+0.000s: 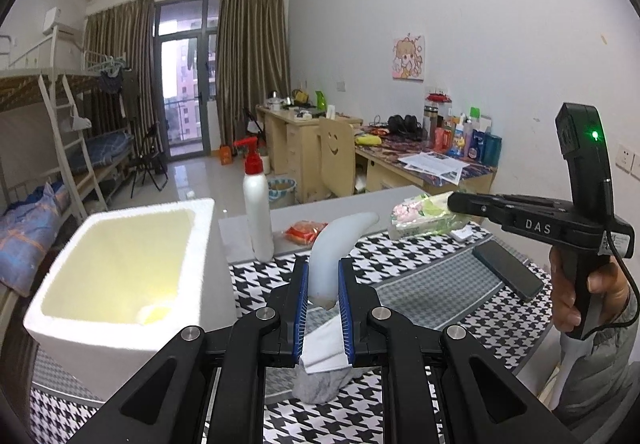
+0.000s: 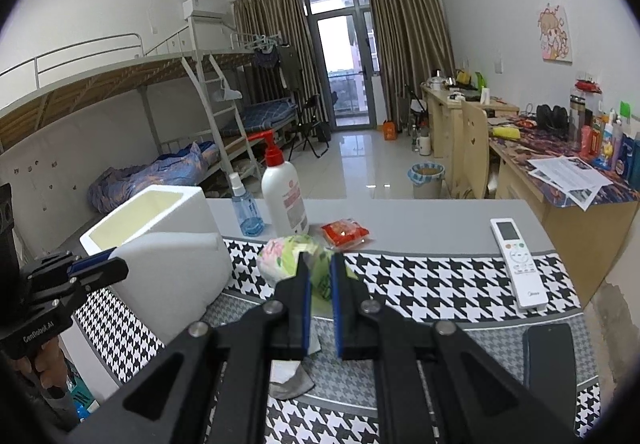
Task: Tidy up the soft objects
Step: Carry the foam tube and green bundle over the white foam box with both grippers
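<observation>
Both grippers hold soft goods above the worktop (image 2: 420, 232): the left gripper (image 1: 323, 284), jaws clamped on a white sock (image 1: 340, 244), the right gripper (image 2: 320, 284) pinching a tissue pack (image 2: 288, 256). The foam box (image 1: 120, 264) looks empty; a red packet (image 2: 344, 232) and grey sock (image 1: 316, 384) remain.

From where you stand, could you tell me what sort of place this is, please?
Most likely a shared dormitory room: metal bunk beds with ladders along one wall, cluttered wooden study desks along the other, and a curtained balcony door at the far end.
</observation>
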Demonstrator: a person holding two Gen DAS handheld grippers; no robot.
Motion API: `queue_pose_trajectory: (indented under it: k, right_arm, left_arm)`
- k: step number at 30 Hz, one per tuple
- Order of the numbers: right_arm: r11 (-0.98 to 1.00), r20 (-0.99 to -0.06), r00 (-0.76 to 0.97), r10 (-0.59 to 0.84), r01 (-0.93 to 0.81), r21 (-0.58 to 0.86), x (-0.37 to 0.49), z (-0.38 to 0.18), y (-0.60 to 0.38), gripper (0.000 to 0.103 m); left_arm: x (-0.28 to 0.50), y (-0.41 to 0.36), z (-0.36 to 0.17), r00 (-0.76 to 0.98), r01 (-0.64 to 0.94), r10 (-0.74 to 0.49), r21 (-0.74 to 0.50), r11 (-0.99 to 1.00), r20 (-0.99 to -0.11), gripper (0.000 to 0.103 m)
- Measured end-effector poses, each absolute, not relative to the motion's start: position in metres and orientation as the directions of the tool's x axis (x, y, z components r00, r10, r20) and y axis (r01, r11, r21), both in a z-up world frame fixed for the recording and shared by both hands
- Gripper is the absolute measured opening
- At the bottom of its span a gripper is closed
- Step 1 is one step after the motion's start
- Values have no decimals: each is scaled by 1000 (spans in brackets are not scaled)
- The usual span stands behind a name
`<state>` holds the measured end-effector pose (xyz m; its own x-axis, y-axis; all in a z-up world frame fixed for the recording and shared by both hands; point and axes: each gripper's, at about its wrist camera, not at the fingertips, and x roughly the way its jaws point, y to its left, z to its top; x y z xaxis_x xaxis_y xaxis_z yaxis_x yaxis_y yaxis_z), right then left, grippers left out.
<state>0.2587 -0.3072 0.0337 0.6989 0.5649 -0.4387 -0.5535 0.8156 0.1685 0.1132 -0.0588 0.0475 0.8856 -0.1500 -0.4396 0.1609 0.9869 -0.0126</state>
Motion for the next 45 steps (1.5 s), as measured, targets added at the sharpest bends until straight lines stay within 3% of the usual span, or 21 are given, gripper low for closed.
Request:
queue_pose_trajectory:
  k: [45]
  right_arm:
    - [797, -336, 729, 596, -586, 143, 232, 66, -246, 12]
  left_arm:
    - [101, 1, 77, 943, 69, -64, 4, 998, -328, 16]
